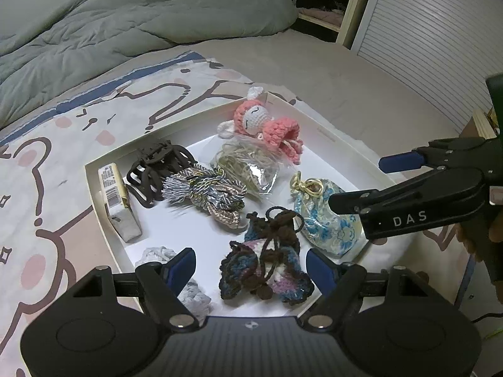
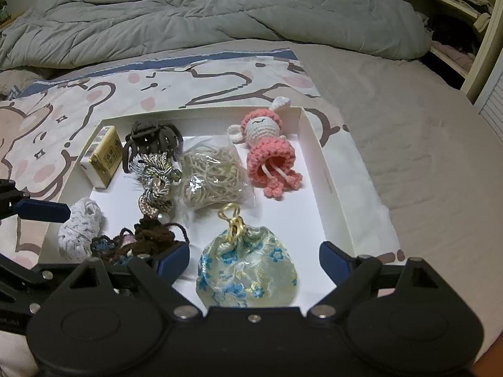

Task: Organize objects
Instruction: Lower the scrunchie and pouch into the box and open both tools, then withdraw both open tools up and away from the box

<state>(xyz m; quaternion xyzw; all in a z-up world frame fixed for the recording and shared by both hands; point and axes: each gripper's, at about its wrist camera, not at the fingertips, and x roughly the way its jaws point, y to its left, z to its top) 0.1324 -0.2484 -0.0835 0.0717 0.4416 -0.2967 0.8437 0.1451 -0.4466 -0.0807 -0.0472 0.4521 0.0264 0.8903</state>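
Bedspread (image 1: 63,144) holds white tray (image 2: 317,144); both grippers' jaws gape above pouches.

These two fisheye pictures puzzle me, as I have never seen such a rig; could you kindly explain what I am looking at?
No robot here: a person holds a two-finger gripper in each hand, each carrying a forward-looking camera. One picture looks along the left gripper, the other along the right gripper. Both are open and hold nothing. Below them a white box rests on a bed. It contains a pink crochet doll, a floral drawstring pouch, a dark crochet pouch, a bag of cord, a braided tassel, a brown hair claw, a small yellow carton and a white knitted bundle.
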